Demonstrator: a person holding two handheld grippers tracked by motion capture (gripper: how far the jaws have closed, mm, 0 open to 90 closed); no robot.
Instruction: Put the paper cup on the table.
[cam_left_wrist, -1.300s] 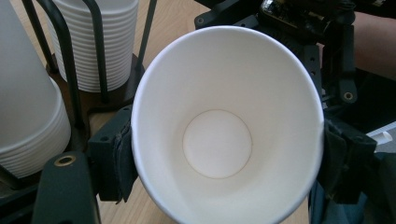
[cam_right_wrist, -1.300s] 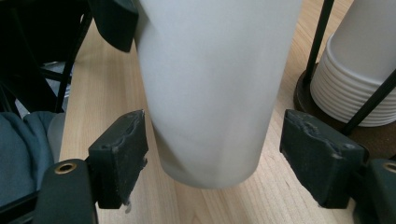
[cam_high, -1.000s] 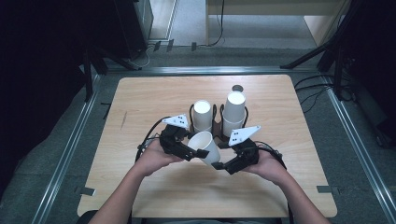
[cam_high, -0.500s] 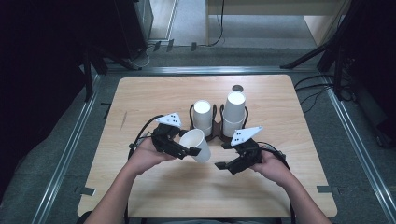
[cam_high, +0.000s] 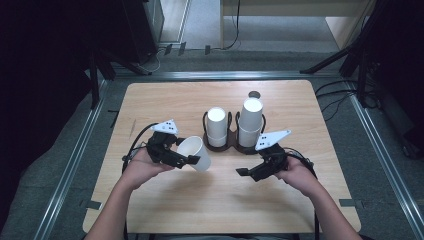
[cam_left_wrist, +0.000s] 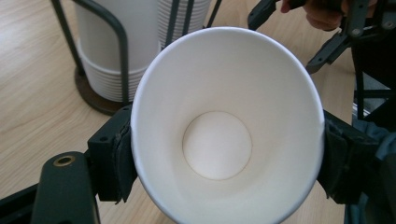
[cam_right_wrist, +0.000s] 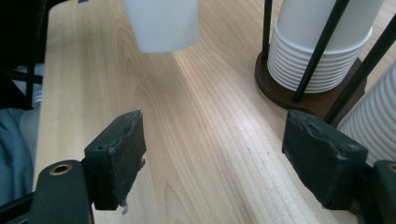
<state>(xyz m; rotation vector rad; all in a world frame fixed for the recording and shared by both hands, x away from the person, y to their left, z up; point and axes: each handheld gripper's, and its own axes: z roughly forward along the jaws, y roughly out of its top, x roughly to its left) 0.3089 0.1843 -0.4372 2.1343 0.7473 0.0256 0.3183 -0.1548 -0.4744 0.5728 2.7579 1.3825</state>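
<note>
The left hand-held gripper (cam_high: 192, 160) is clamped on a single white paper cup (cam_high: 195, 152), one pad pressed against each side of the cup just below its rim. The cup is held off the wooden surface (cam_high: 165, 100) and tipped over, its open mouth turned back toward the person and its base pointing to the right and a little away. In the left gripper view the cup (cam_left_wrist: 229, 126) shows its bare inside and round bottom, with the rim squeezed slightly out of round between the two black pads.

The right hand-held gripper (cam_high: 242, 172) hovers low over the near right part of the surface, well apart from the cup, its jaws spread wide with nothing between them. In the right gripper view its two worn pads (cam_right_wrist: 119, 154) stand far from each other above bare wood grain, and the base of the held cup (cam_right_wrist: 161, 23) hangs at the top edge of that view.

Just beyond both hands, near the middle of the surface, stands a dark wire cup holder (cam_high: 232, 142) on a round brown base, with two bays side by side. The left bay holds a shorter stack of cups (cam_high: 216, 125); the right bay holds a taller stack of cups (cam_high: 251, 120). Both stacks stand upright. The held cup is just near and left of the shorter stack, not touching it. A small dark round spot (cam_high: 254, 94) lies on the surface behind the taller stack.
</note>
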